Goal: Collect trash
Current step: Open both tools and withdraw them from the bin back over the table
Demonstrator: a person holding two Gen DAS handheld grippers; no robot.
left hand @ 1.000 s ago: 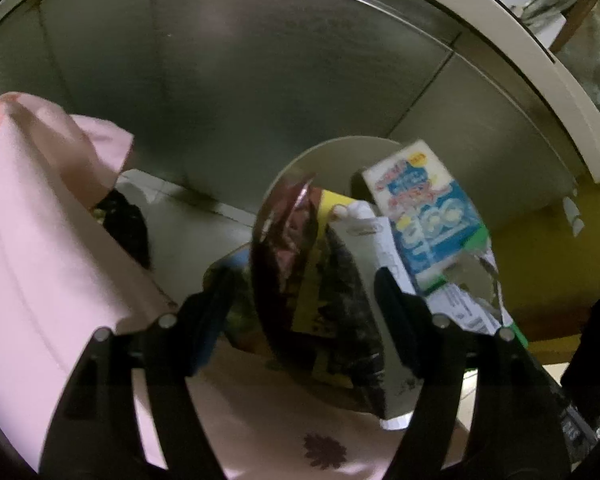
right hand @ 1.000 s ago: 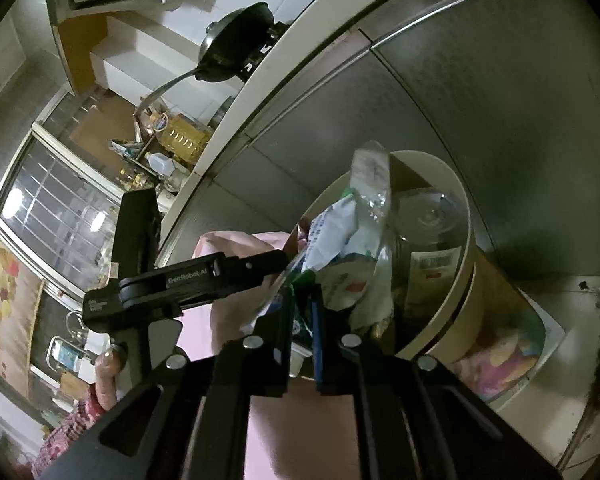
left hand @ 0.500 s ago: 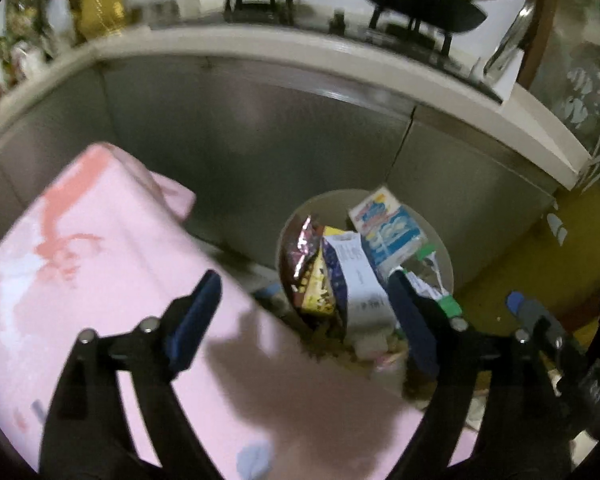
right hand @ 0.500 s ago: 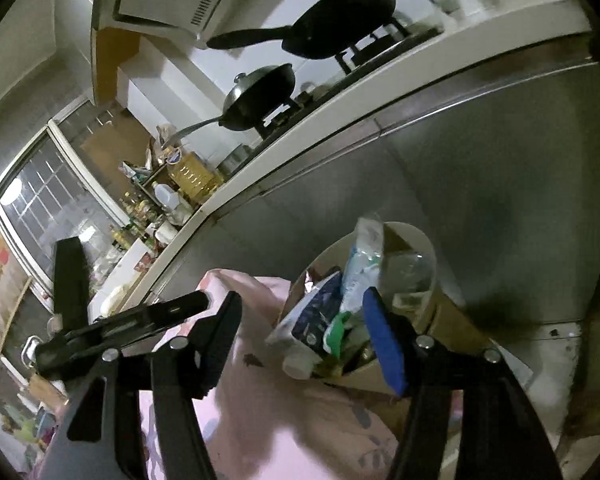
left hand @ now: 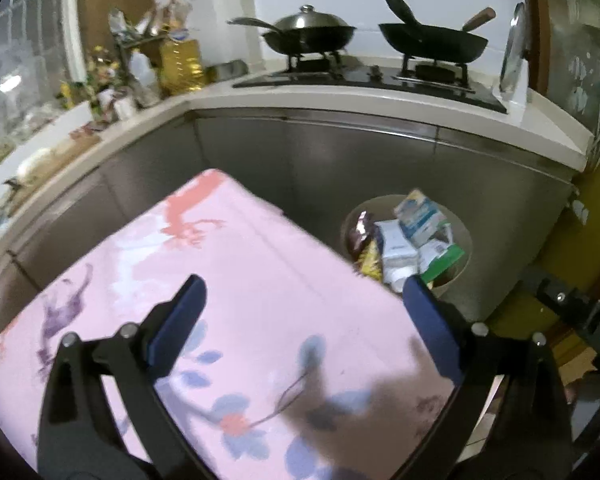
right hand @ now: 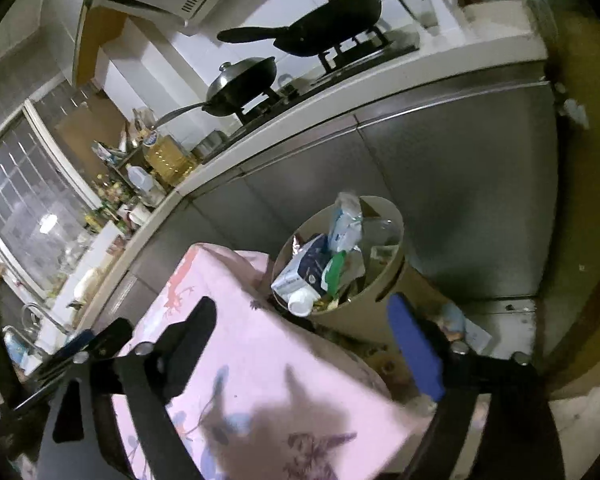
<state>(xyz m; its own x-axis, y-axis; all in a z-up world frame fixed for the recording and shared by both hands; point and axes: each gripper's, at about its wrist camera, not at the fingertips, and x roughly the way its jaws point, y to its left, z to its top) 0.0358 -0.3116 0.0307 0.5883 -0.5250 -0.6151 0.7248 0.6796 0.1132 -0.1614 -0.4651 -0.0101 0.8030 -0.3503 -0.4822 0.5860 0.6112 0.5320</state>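
A beige round bin (left hand: 466,240) (right hand: 398,227) stands on the floor against the steel cabinets, stuffed with trash. A blue-and-white carton (left hand: 418,216) (right hand: 305,269) and several wrappers stick out of its top. My left gripper (left hand: 302,292) hovers over the pink flowered tablecloth (left hand: 240,280) (right hand: 260,360), back from the bin, its jaws opening wide with nothing between them. My right gripper (right hand: 302,304) hangs above the cloth's corner just short of the bin, its jaws also opening and holding nothing.
Steel cabinet fronts (left hand: 360,160) run under a white counter (left hand: 380,98) with a stove and two woks (left hand: 312,36). Bottles and jars (left hand: 180,64) crowd the counter's left end. A yellow surface (left hand: 580,248) lies right of the bin. Litter (right hand: 456,320) lies on the floor beside it.
Both grippers have drawn back and up from the bin, out over the pink cloth. The right jaws went from shut on a wrapper to wide apart. The left jaws spread wider.
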